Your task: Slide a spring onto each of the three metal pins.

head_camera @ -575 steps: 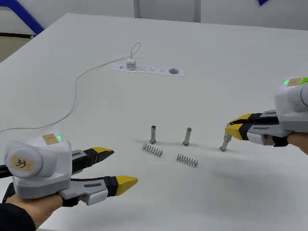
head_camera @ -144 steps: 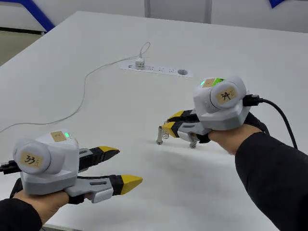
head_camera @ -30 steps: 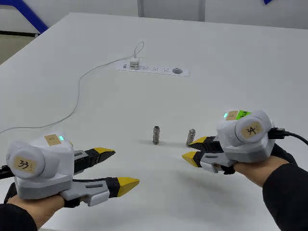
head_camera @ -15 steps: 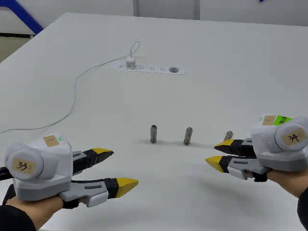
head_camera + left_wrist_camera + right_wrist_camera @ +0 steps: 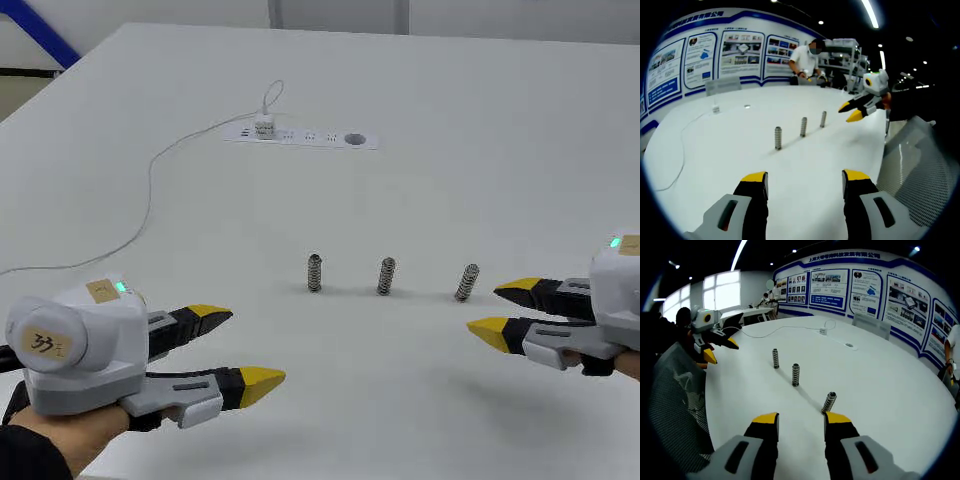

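White worktop (image 5: pixel 450 180) is carrying a central row of three upright metal pins (image 5: pixel 388 262), each wearing a grey coil spring (image 5: pixel 314 274), while the yellow-tipped left gripper (image 5: pixel 255 345) and right gripper (image 5: pixel 483 306) are hovering near left and near right, jaws apart and empty, suggesting only withdrawing is remaining.

My right hand-held gripper (image 5: pixel 487 306): body cut by right edge of head view, label half gone, my hand barely showing. My left hand-held gripper (image 5: pixel 255 345): hand under it cut by bottom edge. Three springs (image 5: pixel 387 276) hide pin shafts; can't tell how far down each sits. Sockets on power strip (image 5: pixel 300 136) too small to tell. One end of cable (image 5: pixel 150 190) runs off left edge. Text on wall posters (image 5: pixel 867 287) too small to read. Near and right edges of worktop (image 5: pixel 450 180) out of head view.
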Demonstrator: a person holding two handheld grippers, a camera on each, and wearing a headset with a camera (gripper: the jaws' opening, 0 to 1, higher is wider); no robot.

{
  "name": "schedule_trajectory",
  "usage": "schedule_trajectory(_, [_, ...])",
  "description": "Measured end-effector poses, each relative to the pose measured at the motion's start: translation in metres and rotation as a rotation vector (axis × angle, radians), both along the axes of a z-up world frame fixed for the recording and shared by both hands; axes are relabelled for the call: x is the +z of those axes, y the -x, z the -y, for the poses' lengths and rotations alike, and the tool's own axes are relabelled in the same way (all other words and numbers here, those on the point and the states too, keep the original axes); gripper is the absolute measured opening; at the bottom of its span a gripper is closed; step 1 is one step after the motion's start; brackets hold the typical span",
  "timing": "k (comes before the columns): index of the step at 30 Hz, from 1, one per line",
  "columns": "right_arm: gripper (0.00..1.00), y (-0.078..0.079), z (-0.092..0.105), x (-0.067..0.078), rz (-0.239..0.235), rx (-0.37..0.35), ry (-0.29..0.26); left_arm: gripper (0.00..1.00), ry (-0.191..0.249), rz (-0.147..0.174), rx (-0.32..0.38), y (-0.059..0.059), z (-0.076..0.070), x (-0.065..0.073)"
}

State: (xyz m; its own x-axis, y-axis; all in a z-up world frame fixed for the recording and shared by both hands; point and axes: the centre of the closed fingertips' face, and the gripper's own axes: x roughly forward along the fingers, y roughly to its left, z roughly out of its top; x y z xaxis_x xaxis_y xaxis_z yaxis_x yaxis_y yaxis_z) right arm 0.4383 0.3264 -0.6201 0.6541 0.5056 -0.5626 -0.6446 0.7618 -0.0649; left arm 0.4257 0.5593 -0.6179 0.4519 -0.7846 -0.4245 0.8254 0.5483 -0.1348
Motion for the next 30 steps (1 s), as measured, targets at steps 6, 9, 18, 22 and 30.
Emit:
schedule_trajectory(6, [0.43,0.008,0.003,0.003,0.022,0.005,-0.018,0.61,0.000,0.000,0.000,0.000,0.000,0.000])
schedule_trajectory(9, [0.46,0.011,0.005,0.002,0.021,-0.005,-0.033,0.61,0.001,0.000,0.000,0.000,0.000,0.000])
schedule_trajectory(18, [0.49,0.016,0.011,0.003,0.038,-0.031,-0.060,0.62,0.005,0.001,0.000,-0.001,0.001,0.000])
schedule_trajectory(22, [0.50,0.016,0.014,0.005,0.051,-0.059,-0.080,0.62,0.006,0.001,0.000,-0.001,0.001,0.000])
schedule_trajectory(30, [0.51,0.017,0.014,0.002,0.056,-0.076,-0.081,0.62,0.009,0.003,0.002,-0.001,0.001,0.000])
